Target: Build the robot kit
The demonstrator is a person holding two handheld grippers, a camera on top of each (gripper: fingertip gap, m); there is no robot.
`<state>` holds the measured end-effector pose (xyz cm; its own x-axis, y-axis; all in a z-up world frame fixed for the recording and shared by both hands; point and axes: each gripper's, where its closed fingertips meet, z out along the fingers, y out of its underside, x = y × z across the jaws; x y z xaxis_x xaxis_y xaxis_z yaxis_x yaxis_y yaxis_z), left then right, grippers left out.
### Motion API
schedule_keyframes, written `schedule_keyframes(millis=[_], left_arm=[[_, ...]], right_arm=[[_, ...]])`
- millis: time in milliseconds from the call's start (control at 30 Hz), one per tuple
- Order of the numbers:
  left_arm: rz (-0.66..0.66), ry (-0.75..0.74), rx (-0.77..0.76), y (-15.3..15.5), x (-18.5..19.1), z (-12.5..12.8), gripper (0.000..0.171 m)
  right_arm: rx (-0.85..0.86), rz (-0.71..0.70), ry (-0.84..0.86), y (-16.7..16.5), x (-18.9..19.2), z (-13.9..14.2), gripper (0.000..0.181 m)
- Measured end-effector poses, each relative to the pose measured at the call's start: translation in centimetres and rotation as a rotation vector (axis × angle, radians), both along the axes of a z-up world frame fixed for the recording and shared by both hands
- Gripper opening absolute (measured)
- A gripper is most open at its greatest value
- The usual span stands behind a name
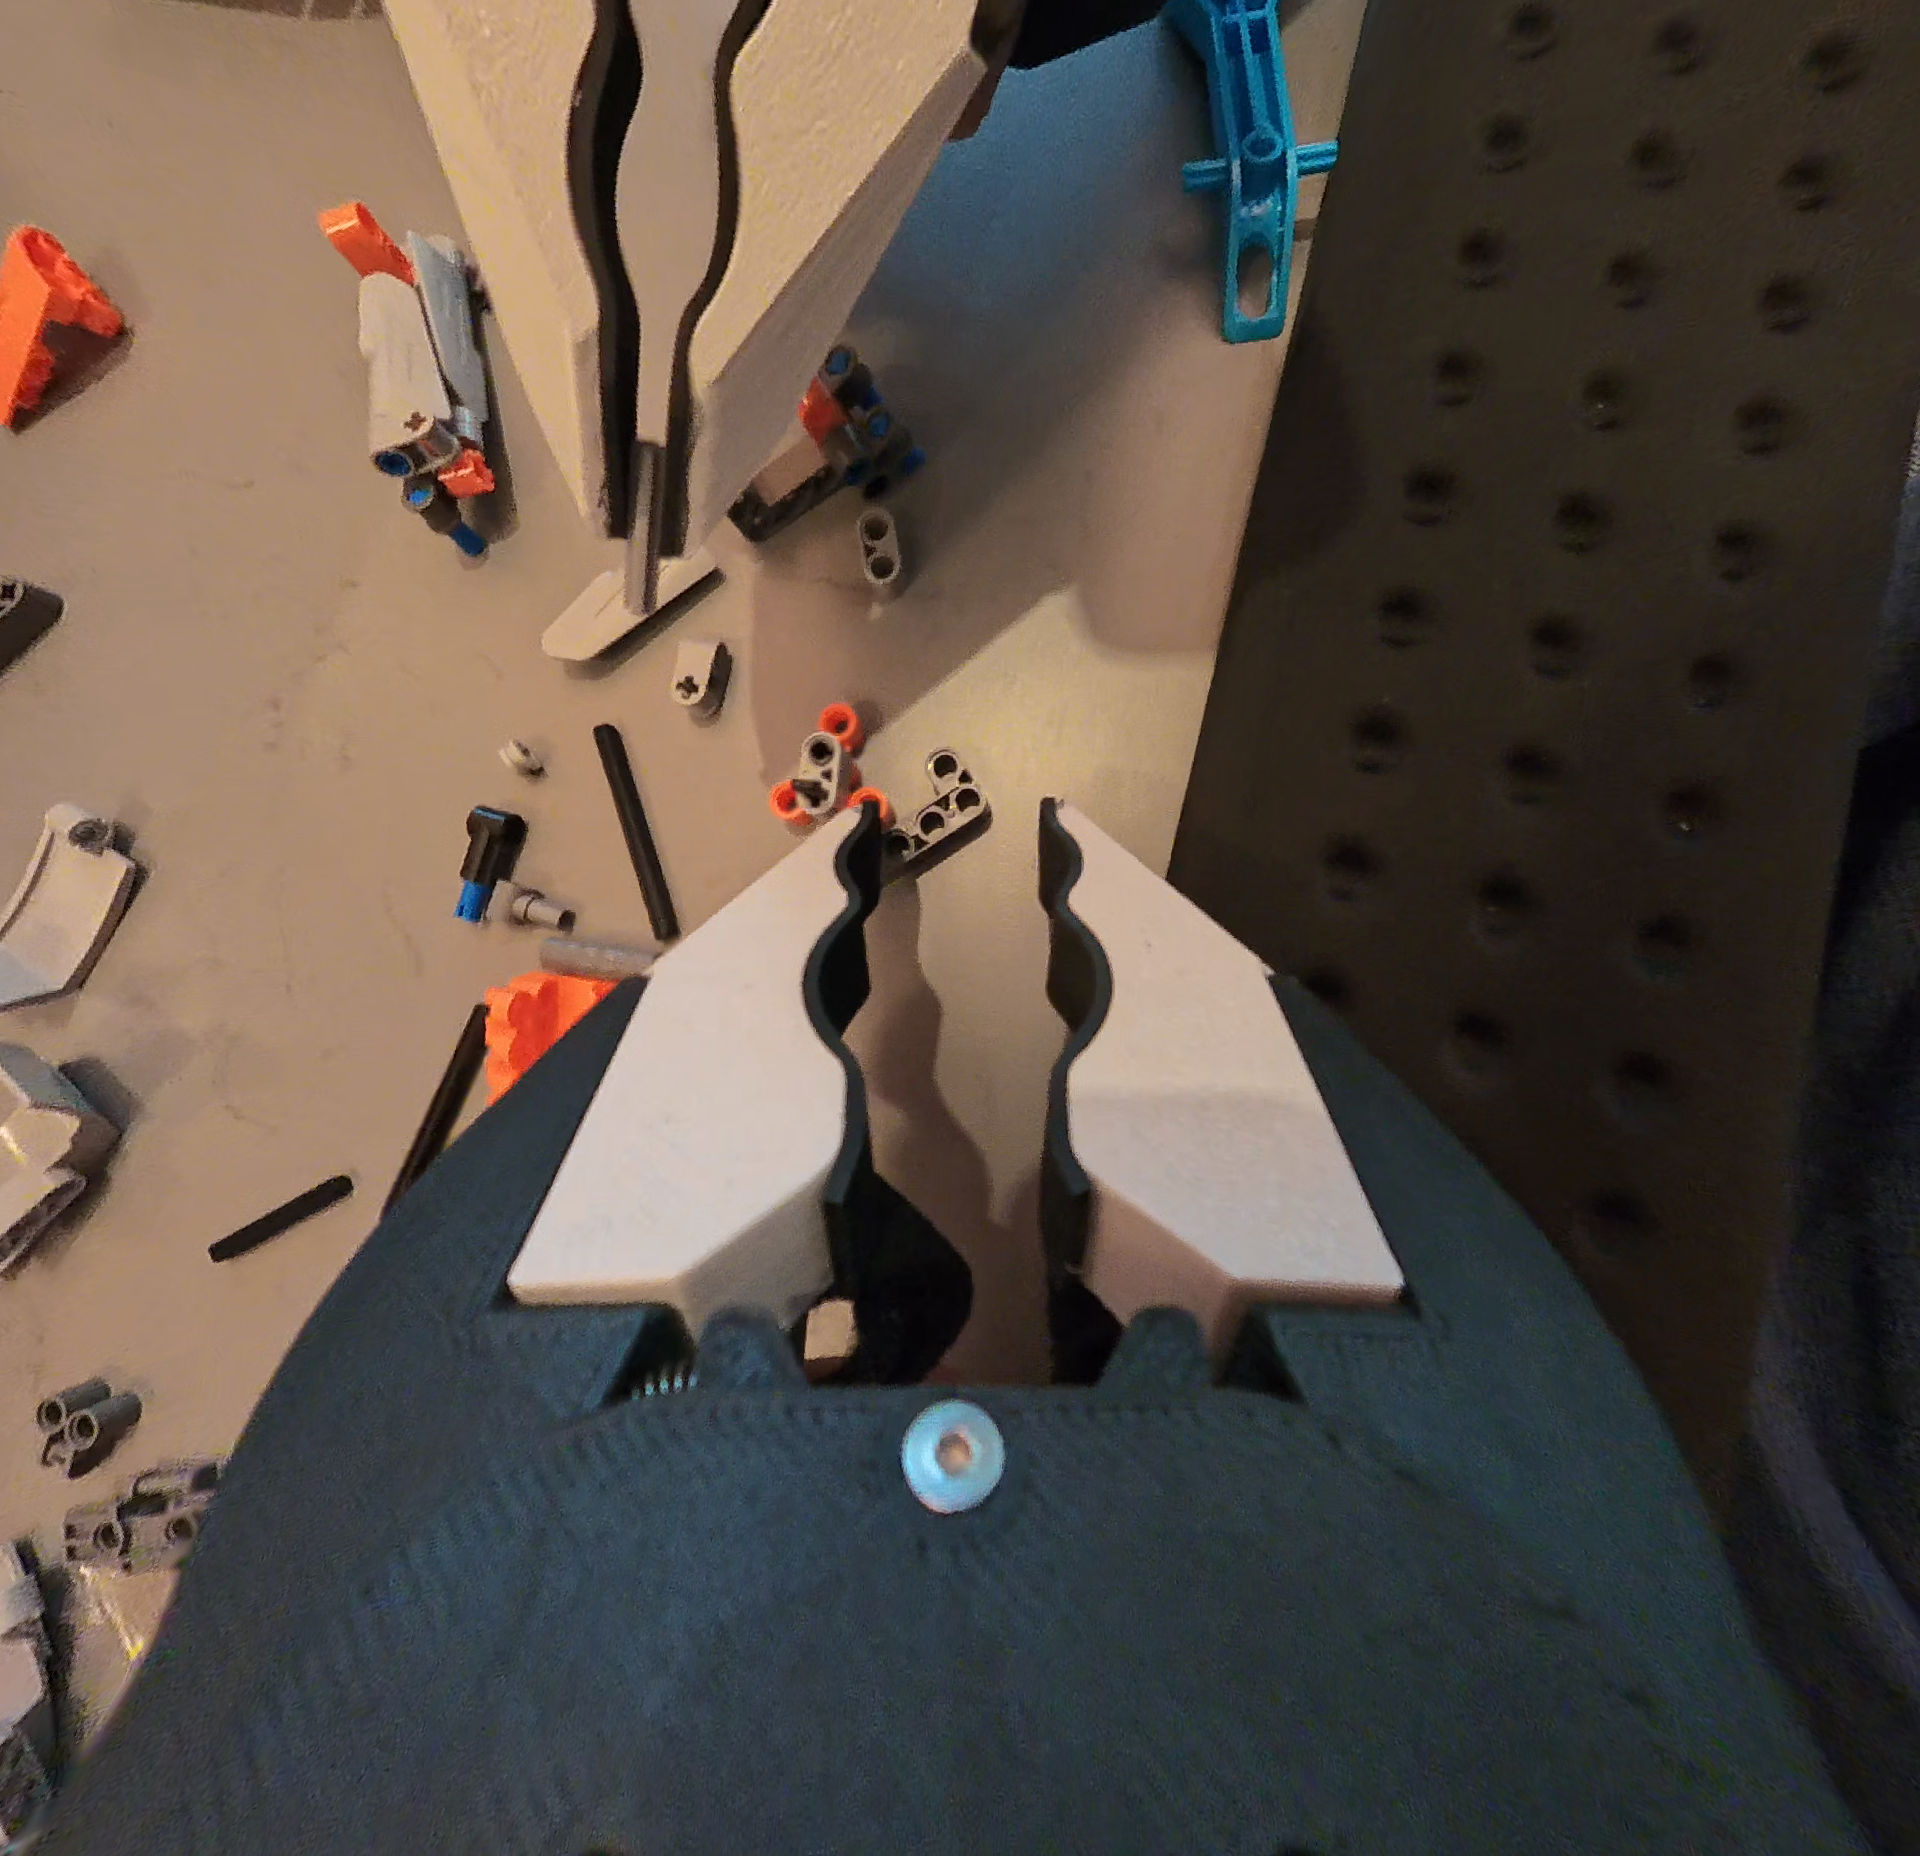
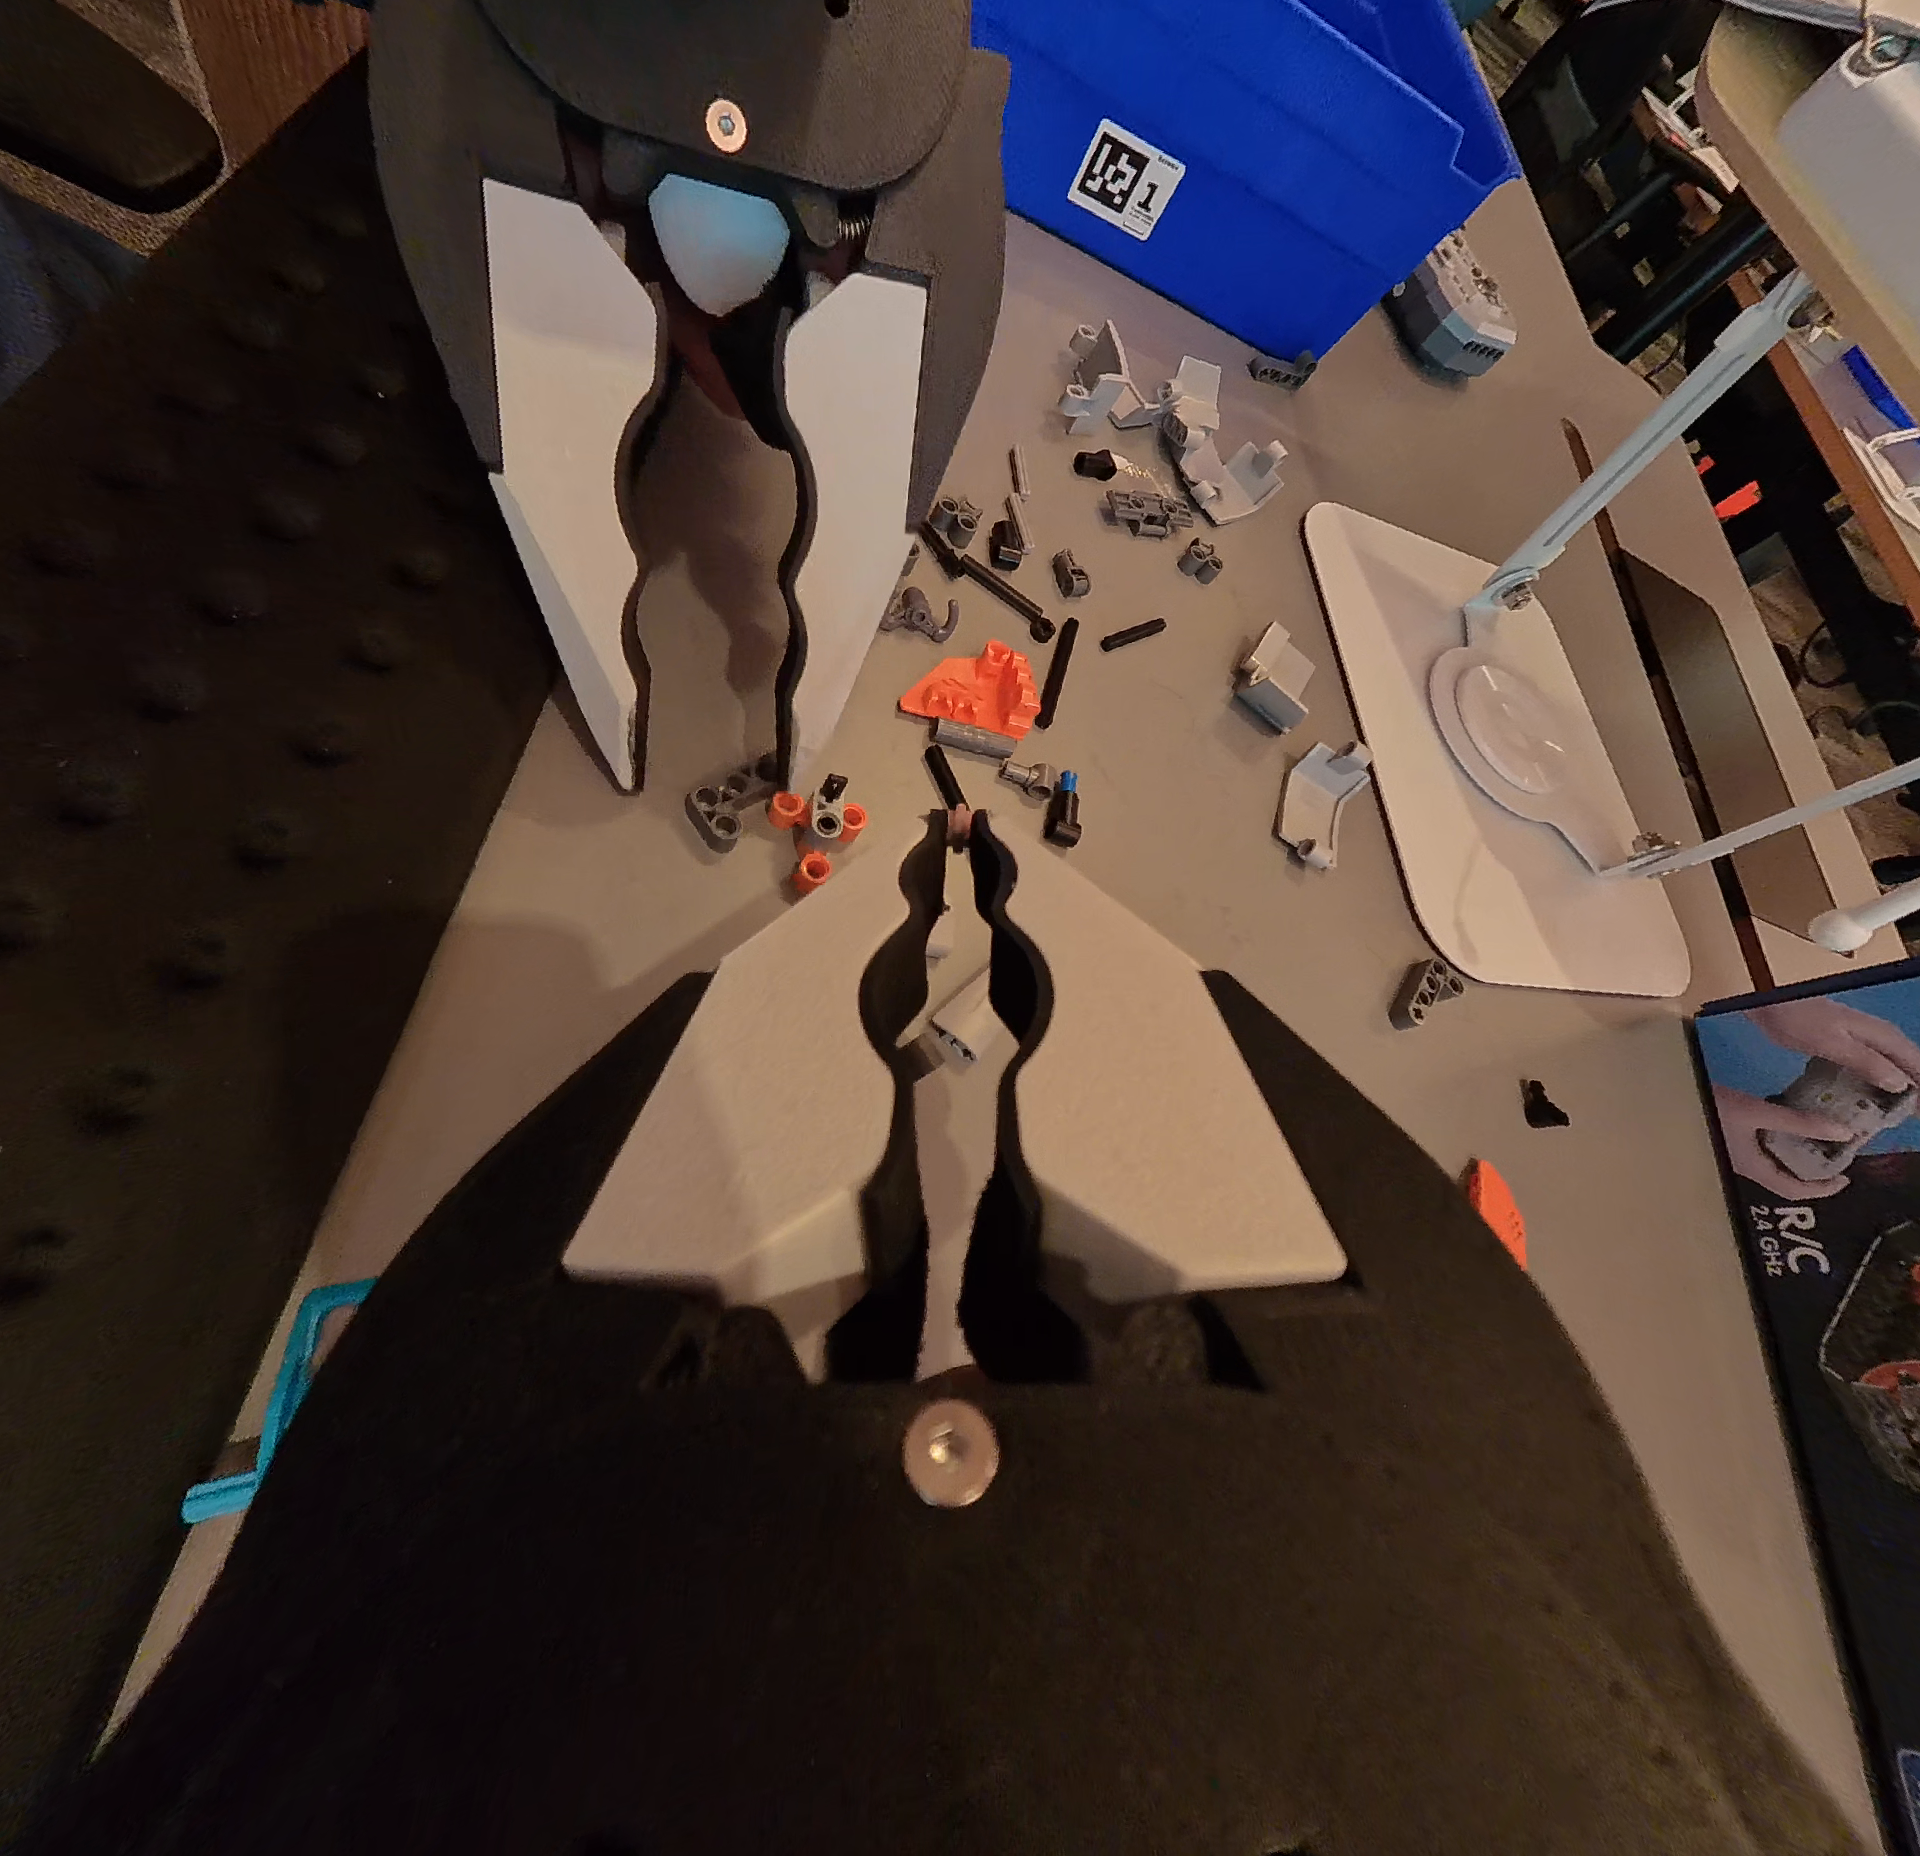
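My left gripper (image 1: 956, 819) is open and empty, low over the grey table, with its tips just beside a dark grey L-shaped beam (image 1: 940, 804) and a small cluster of orange and grey connectors (image 1: 826, 767). In the right wrist view it (image 2: 707, 767) comes down from the top, with the beam (image 2: 727, 793) at its tips. My right gripper (image 2: 954, 830) is shut on a small light grey piece (image 2: 958, 824). In the left wrist view it (image 1: 646, 533) holds a thin grey piece (image 1: 649, 487) upright over a flat light grey panel (image 1: 623, 606).
Loose building parts lie scattered over the table: an orange wedge (image 2: 971, 689), black axles (image 1: 634, 830), grey panels (image 2: 1216, 456). A black studded mat (image 1: 1558, 663) lies alongside, with a turquoise part (image 1: 1252, 175) at its edge. A blue bin (image 2: 1247, 144), white tray (image 2: 1382, 601) and printed box (image 2: 1818, 1235) stand further out. Spacing between my two grippers at the tips: around 7 cm.
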<state>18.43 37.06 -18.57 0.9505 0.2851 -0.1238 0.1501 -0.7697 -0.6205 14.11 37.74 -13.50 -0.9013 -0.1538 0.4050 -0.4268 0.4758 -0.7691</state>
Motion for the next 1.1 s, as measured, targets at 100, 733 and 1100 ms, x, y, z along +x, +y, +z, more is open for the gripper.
schedule_keyframes(millis=[100,733,1100], left_arm=[[-0.022,0.021,-0.024,0.1,-0.2,-0.2,0.019],[-0.125,0.157,-0.099,-3.4,-1.4,0.7,0.019],[-0.076,0.2,-0.158,-3.8,-3.2,-0.1,0.017]], right_arm=[[-0.001,0.0,-0.001,0.0,0.0,0.0,0.002],[0.021,0.014,-0.011,0.0,0.3,-0.5,0.002],[0.029,0.02,-0.011,0.1,0.4,-0.6,0.002]])
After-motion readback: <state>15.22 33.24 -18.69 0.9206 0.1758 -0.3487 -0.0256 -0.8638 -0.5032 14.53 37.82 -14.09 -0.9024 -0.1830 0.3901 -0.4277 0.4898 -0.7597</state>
